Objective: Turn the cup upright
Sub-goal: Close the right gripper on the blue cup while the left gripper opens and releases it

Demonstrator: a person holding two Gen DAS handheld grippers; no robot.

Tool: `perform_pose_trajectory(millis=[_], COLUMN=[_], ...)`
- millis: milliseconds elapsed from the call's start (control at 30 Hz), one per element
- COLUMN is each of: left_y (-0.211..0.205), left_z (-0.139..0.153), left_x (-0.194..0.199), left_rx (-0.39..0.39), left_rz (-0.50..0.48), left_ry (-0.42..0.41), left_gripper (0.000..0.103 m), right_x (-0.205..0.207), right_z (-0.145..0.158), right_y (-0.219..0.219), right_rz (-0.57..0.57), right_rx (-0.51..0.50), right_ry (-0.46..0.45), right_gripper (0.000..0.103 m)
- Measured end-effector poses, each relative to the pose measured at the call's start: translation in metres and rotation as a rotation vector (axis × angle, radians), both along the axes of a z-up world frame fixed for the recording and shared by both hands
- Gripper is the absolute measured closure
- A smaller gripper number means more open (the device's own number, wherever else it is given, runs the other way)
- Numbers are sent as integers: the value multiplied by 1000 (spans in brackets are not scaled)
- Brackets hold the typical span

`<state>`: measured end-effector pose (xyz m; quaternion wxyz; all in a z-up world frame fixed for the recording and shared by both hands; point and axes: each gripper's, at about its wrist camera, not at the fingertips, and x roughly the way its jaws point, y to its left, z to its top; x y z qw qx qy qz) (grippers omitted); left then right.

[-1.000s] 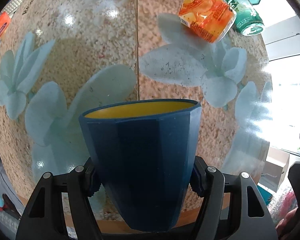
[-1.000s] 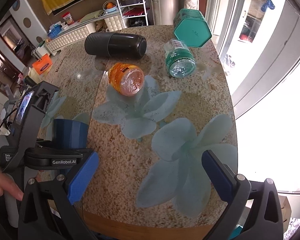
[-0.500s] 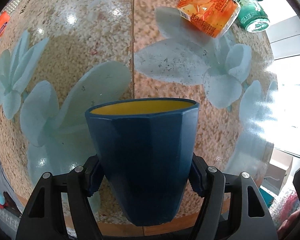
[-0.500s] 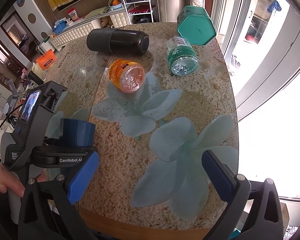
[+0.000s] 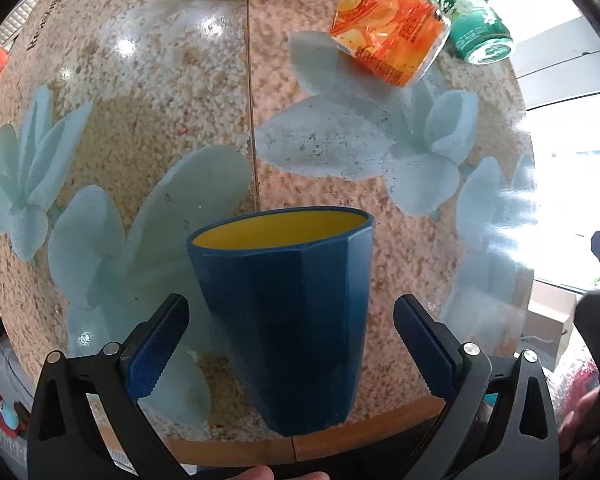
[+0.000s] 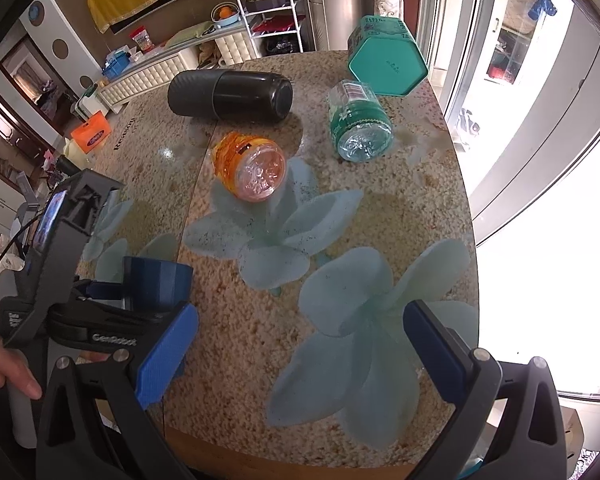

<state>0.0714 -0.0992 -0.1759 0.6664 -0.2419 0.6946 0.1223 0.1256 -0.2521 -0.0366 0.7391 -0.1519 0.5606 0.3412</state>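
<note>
A dark blue faceted cup (image 5: 288, 312) with a yellow inside stands upright, mouth up, near the table's front edge. My left gripper (image 5: 290, 336) is open around it, and both pads stand apart from its walls. The cup also shows in the right wrist view (image 6: 156, 284), with the left gripper (image 6: 112, 300) around it. My right gripper (image 6: 300, 356) is open and empty over the flower-patterned tabletop, to the right of the cup.
An orange bottle (image 6: 250, 166), a green bottle (image 6: 358, 128) and a black flask (image 6: 230, 96) lie on their sides at the back. A teal hexagonal tin (image 6: 386, 58) stands behind them. The wooden table edge (image 5: 236, 446) is just in front of the cup.
My left gripper held the cup between its pads; now the jaws have opened and the cup stands free on the table. My right gripper stayed open.
</note>
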Motion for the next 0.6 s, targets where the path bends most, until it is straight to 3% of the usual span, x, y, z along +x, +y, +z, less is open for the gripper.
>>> perform_pose_trajectory(millis=[367,600], left_y=[19,57], left_z=[42,49], left_x=[2,-41], left_rx=[-26,-54], left_rz=[-24,-37], left_ry=[-62,-96], left_gripper=[0,0], right_x=[0,-15], right_z=[14,11], right_y=[9,31], right_rz=[-27,-56], right_rx=[31,11], right_ry=[7,34], right_gripper=[0,0])
